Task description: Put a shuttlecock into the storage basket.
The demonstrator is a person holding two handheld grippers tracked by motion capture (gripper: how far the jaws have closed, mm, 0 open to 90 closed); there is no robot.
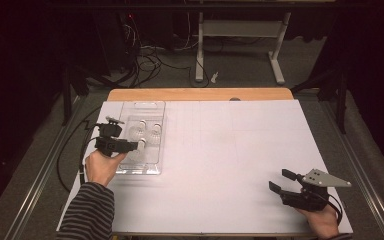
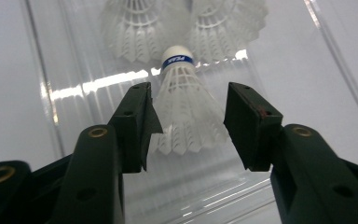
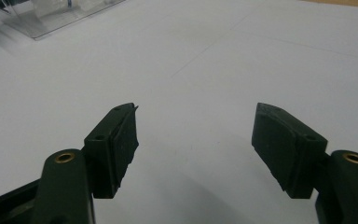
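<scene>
We see the white bench [image 1: 220,150] evenly lit from above while the room around it lies nearly black. In the left gripper view, glare streaks the clear tray [image 2: 74,88], and the farther shuttlecocks [image 2: 135,28] blur. The right tongs [image 3: 193,144] cast a soft shadow; all pictures are soft and grainy.

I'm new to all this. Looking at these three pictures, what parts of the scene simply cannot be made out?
- Left gripper view: the two far shuttlecocks are cut off by the top edge.
- Left gripper view: whether the left gripper touches the near shuttlecock; one jaw overlaps its skirt.
- High view: the shuttlecocks in the clear tray are too small and pale to count.
- Right gripper view: the tray's contents are blurred, cropped by the corner.
</scene>
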